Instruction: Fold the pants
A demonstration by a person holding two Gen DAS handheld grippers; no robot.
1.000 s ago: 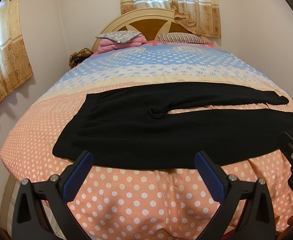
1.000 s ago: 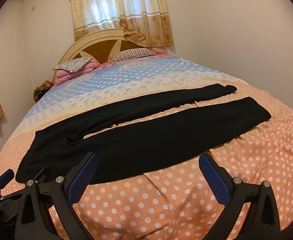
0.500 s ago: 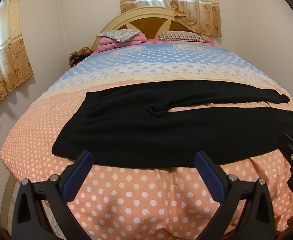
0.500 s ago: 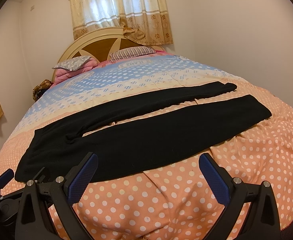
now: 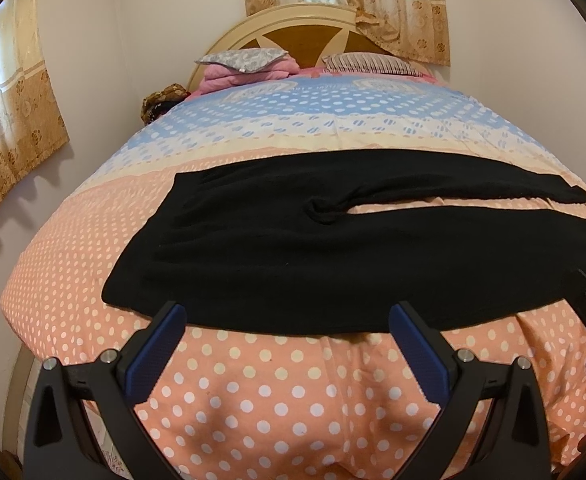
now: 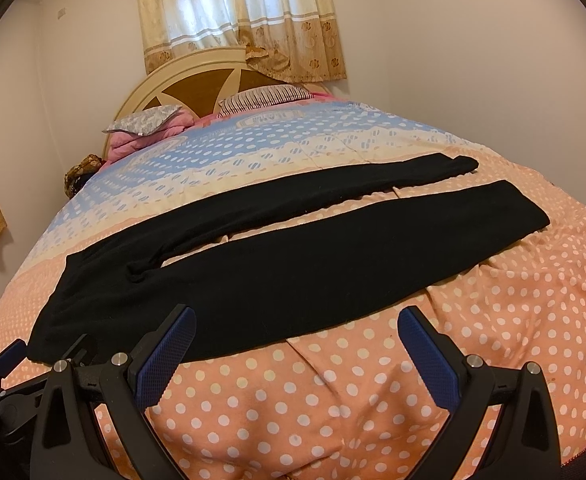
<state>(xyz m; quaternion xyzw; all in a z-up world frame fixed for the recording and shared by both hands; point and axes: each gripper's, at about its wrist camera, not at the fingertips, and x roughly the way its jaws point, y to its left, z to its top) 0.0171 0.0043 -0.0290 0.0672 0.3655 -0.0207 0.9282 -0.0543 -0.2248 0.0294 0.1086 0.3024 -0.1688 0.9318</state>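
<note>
Black pants (image 5: pixel 293 256) lie flat across the bed, waistband to the left and both legs stretched to the right, with a gap between the legs. They also show in the right wrist view (image 6: pixel 293 264). My left gripper (image 5: pixel 289 326) is open and empty, just in front of the pants' near edge below the hip area. My right gripper (image 6: pixel 297 330) is open and empty, near the near edge of the front leg. The left gripper's blue tip (image 6: pixel 9 354) shows at the lower left of the right wrist view.
The bed has a polka-dot cover (image 5: pixel 277 392), orange near me and blue farther back. Pillows (image 5: pixel 245 58) and a pink blanket lie at the headboard (image 5: pixel 305 36). Curtains hang behind and on the left wall. A brown bag (image 5: pixel 161 98) sits beside the bed.
Both grippers have edged slightly closer to the pants' near edge. The pants have not moved and both grippers stay open.
</note>
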